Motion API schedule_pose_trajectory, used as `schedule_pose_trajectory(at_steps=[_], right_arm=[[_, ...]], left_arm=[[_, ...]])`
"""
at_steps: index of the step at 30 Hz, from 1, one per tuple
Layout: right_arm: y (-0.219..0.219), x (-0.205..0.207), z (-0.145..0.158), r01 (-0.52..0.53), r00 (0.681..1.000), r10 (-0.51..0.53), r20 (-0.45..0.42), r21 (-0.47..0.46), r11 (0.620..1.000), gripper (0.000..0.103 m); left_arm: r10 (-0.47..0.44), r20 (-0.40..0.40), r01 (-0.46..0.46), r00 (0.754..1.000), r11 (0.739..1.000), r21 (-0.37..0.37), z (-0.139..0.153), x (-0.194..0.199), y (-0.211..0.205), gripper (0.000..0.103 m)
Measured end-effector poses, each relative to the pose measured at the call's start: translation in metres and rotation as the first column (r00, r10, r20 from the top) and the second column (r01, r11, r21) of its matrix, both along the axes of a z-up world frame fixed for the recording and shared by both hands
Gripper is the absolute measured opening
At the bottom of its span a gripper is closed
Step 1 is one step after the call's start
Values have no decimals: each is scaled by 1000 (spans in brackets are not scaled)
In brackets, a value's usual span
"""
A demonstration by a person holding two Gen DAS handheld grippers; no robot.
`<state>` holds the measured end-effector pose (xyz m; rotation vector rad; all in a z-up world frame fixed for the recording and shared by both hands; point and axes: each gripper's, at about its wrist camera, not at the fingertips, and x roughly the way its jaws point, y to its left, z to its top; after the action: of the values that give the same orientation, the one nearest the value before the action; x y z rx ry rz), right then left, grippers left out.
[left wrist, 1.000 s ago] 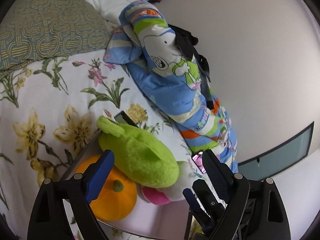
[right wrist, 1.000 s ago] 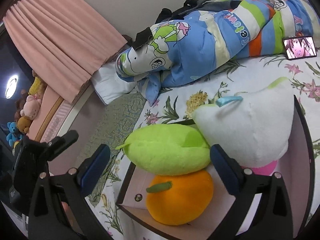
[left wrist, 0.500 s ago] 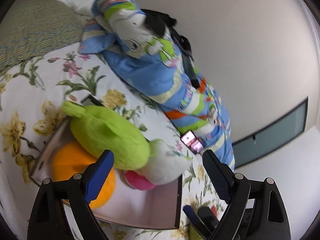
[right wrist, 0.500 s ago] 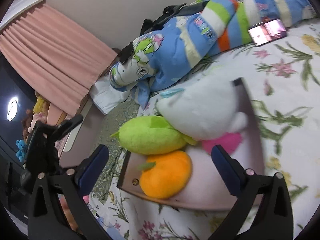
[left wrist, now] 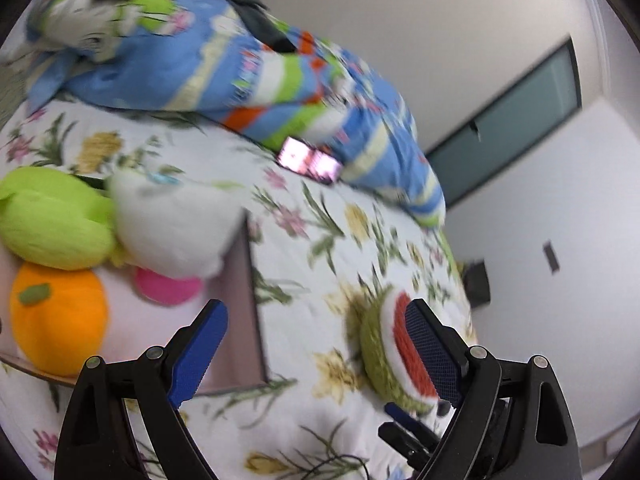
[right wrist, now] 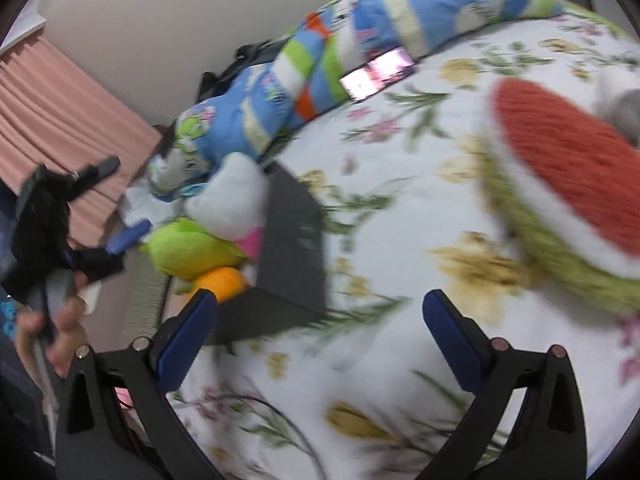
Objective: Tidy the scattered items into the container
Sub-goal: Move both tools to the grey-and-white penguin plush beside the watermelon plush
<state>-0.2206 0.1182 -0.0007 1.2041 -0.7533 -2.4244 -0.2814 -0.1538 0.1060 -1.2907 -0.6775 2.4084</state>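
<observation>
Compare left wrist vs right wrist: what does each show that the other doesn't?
Left wrist only: a dark glass panel in the white wall, and a small dark block on that wall.

Right wrist only: the pink pleated curtain and the left gripper held in a hand.

Both: the watermelon-slice plush on the floral sheet, outside the shallow pink box; in the box, the orange fruit plush, lime-green plush and white plush; a lit phone; the blue cartoon quilt. Each view's own gripper is open and empty.
</observation>
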Motion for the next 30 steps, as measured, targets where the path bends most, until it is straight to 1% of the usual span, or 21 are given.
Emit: schedule_pose_trajectory(at_steps=[2, 5, 7, 9, 11, 13, 16, 20, 22, 25, 27, 29, 30], right_arm=[[22, 12, -3, 22, 1000, -22, -4, 35, 999, 103], [61, 27, -2, 62, 998, -60, -20, 70, 996, 103], [89, 32, -1, 100, 995, -99, -17, 69, 993, 103], [122, 39, 1, 160, 987, -159, -14, 52, 986, 103], [157, 46, 3, 222, 975, -221, -9, 33, 975, 103], [185, 52, 6, 267, 964, -267, -13, 37, 963, 103], [227, 58, 7, 330, 944, -329, -24, 51, 942, 103], [278, 66, -10, 405, 914, -405, -16, 24, 914, 103], [295, 69, -25, 417, 909, -417, 1, -14, 909, 103], [311, 71, -45, 409, 911, -412, -4, -101, 907, 103], [316, 65, -56, 387, 920, -391, -4, -143, 911, 103], [318, 58, -63, 364, 929, -369, -5, -163, 917, 103], [319, 55, -65, 352, 933, -359, -10, -169, 920, 103]], left_arm=[[-41, -1, 40, 999, 999, -28, 1, 3, 23, 90], [-99, 12, 100, 995, 994, -33, -2, 7, 57, 90], [-127, 33, 128, 991, 991, -32, -7, 9, 77, 90], [-149, 49, 152, 988, 987, -58, -10, 10, 98, 90], [-165, 61, 171, 984, 980, -100, -10, 12, 122, 90], [-186, 70, 193, 980, 975, -112, -7, 12, 147, 90], [-251, 91, 259, 964, 961, -97, -4, 9, 193, 90], [-303, 179, 329, 936, 935, -133, -17, 1, 266, 90], [-331, 211, 363, 920, 922, -135, -27, -2, 304, 90], [-352, 263, 401, 898, 902, -160, -45, -11, 355, 90], [-346, 291, 410, 892, 890, -199, -56, -16, 382, 90], [-338, 314, 418, 887, 877, -238, -69, -23, 404, 90], [-334, 330, 422, 883, 873, -245, -77, -26, 414, 90]])
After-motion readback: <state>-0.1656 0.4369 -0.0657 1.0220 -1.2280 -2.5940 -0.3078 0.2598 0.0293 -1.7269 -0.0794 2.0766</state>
